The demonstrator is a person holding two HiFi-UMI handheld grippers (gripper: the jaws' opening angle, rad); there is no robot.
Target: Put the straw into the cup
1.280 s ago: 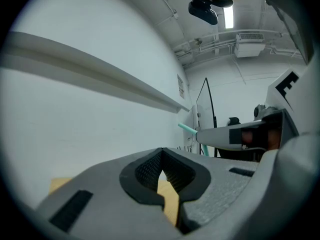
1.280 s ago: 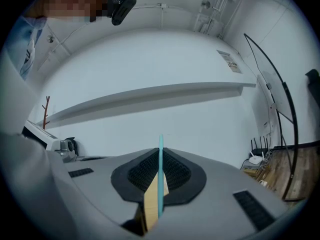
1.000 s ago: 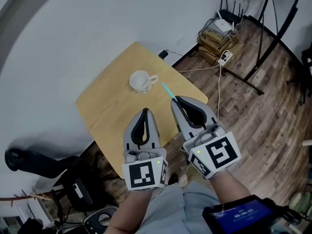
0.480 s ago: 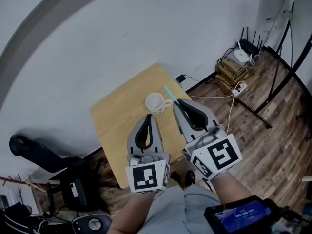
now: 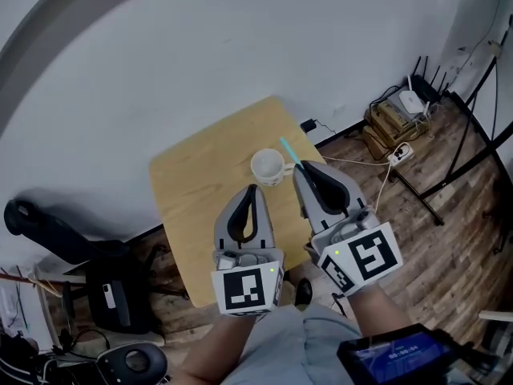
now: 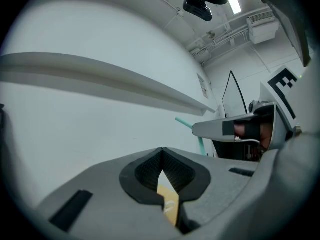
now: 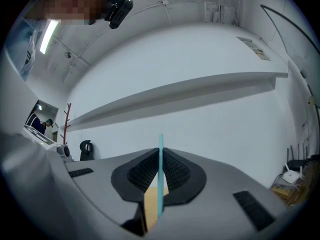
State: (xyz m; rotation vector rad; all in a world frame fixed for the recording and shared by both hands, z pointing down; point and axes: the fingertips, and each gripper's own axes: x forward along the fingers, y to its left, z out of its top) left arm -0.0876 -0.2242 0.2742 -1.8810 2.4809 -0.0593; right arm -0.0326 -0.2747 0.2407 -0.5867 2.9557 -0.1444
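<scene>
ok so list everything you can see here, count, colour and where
table: one, light wood, centre, by the wall
cup: one, white, handled, on the table's far part
straw: one, teal, in the right gripper, near the cup
chair: one, black, on the floor left of the table
router: one, white, on the boxes at far right
boxes: a stack, brown, on the floor by the wall
power strip: one, white, on the floor by the boxes
floor: dark wood planks, right side
screen device: one, blue display, bottom right
left gripper: one, grey, shut and empty, over the table
right gripper: one, grey, shut on the straw, beside the cup
</scene>
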